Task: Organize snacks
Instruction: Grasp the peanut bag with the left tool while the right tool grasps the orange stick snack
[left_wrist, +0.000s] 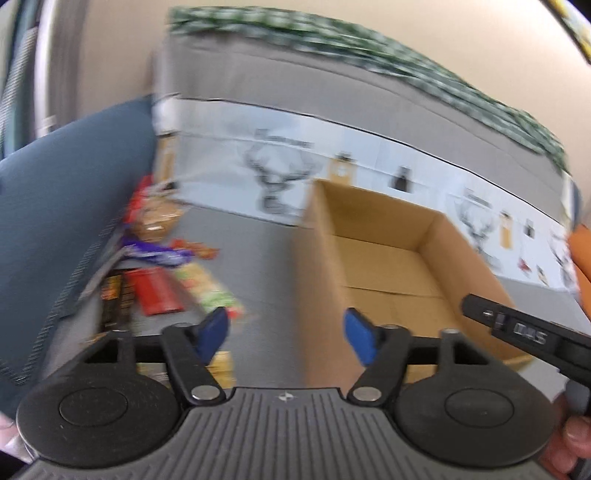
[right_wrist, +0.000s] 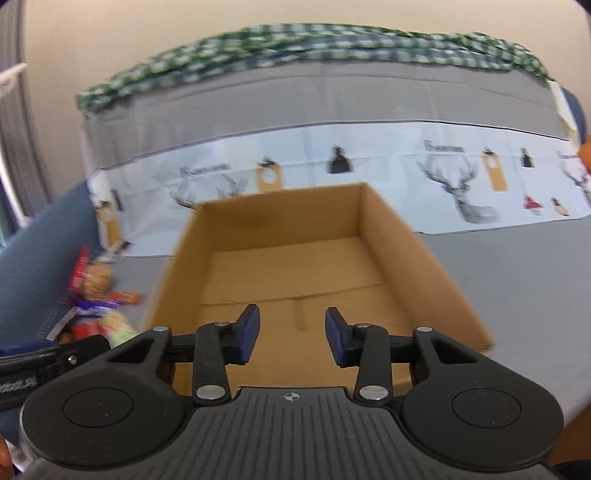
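Note:
An open cardboard box (left_wrist: 391, 258) (right_wrist: 295, 258) stands on a grey sofa seat, nothing inside it. A pile of snack packets (left_wrist: 166, 273) (right_wrist: 99, 306) lies to its left: a red packet (left_wrist: 157, 290), a purple one (left_wrist: 159, 254), a green-yellow one (left_wrist: 214, 291), all blurred. My left gripper (left_wrist: 286, 334) is open and empty, between the pile and the box's left wall. My right gripper (right_wrist: 292, 332) is open and empty above the box's near edge. The right gripper's body (left_wrist: 524, 332) shows in the left wrist view.
A blue cushion (left_wrist: 62, 221) rises left of the snacks. A white deer-print cloth (right_wrist: 332, 177) hangs over the grey sofa back, with a green checked cloth (right_wrist: 295, 48) on top. An orange cushion (left_wrist: 581, 251) sits at the far right.

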